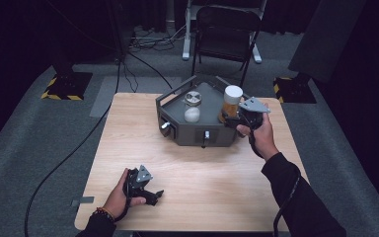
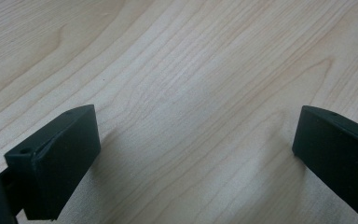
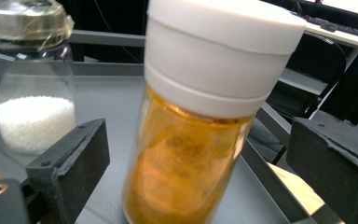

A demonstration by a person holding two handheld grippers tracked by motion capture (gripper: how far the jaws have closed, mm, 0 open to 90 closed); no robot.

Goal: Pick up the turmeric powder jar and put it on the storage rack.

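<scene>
A glass jar of orange powder with a white cap stands upright at the right end of a grey tray. My right gripper is open, one jaw on each side of the jar with a small gap at both. Left of it in the tray stands a clear jar of white grains with a metal lid. My left gripper rests open on the wooden table near the front left, with nothing between its jaws.
The tray's front wall carries two knobs. A dark folding chair stands behind the table. Stand bases with yellow-black tape sit on the floor at both sides, and cables run across the carpet.
</scene>
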